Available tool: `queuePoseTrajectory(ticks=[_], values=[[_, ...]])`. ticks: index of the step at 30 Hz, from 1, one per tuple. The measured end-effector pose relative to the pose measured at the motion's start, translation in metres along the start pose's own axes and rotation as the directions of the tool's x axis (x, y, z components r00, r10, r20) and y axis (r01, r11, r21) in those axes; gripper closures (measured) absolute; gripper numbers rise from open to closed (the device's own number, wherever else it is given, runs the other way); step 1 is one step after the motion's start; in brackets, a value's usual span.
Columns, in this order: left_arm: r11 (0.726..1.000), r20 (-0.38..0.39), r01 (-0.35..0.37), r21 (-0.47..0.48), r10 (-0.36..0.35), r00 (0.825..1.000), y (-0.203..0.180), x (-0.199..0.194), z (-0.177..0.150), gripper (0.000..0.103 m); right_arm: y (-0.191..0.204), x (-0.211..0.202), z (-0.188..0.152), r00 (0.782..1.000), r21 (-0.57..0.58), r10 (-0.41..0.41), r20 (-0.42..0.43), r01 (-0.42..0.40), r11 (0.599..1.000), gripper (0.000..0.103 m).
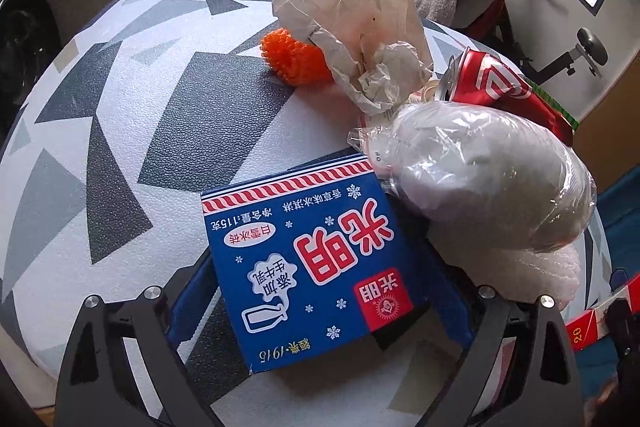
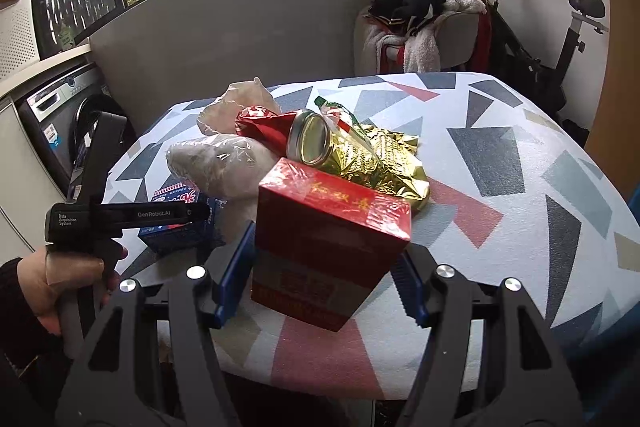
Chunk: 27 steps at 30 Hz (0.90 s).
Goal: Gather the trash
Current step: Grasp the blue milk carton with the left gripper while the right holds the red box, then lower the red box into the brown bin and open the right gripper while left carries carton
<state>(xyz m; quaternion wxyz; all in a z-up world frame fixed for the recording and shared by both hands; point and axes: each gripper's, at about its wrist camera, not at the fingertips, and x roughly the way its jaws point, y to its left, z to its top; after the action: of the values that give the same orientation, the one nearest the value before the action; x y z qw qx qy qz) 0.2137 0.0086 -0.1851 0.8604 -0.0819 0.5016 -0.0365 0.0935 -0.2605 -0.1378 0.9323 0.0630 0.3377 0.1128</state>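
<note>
Trash heaped on a patterned table, a gripper at each of two boxes.

The left gripper stands wide around the blue box near the left edge; the right gripper seems clamped on the red box at the near edge, its contact partly hidden.

left wrist: steep, close | right wrist: shallower | shared: blue carton

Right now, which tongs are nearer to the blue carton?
Left. The left tongs straddle the blue carton, open around it. The right tongs are off to its side, shut on the red box.
</note>
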Motion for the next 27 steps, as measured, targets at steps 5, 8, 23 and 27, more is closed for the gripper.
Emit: queuePoseTrajectory(ticks=[5, 8, 23, 27], values=[[0.999, 0.005, 0.013, -0.029, -0.013, 1.0, 0.007, -0.011, -0.009, 0.016, 0.003, -0.005, -0.001, 1.0, -0.013, 0.001, -0.001, -0.001, 1.0, 0.039], [1.0, 0.011, 0.013, -0.024, -0.012, 1.0, 0.01, -0.019, -0.015, 0.016, 0.006, -0.008, -0.002, 1.0, -0.02, 0.001, 0.001, -0.001, 1.0, 0.039], [0.996, 0.119, -0.025, 0.081, 0.015, 0.993, 0.011, -0.077, -0.07, 0.017, 0.021, -0.023, -0.016, 1.0, -0.073, 0.014, -0.005, -0.015, 0.997, 0.039], [0.991, 0.149, -0.017, 0.132, -0.002, 0.989, 0.004, -0.096, -0.09, 0.017, 0.024, -0.027, -0.025, 1.0, -0.088, 0.018, -0.013, -0.019, 0.996, 0.039]])
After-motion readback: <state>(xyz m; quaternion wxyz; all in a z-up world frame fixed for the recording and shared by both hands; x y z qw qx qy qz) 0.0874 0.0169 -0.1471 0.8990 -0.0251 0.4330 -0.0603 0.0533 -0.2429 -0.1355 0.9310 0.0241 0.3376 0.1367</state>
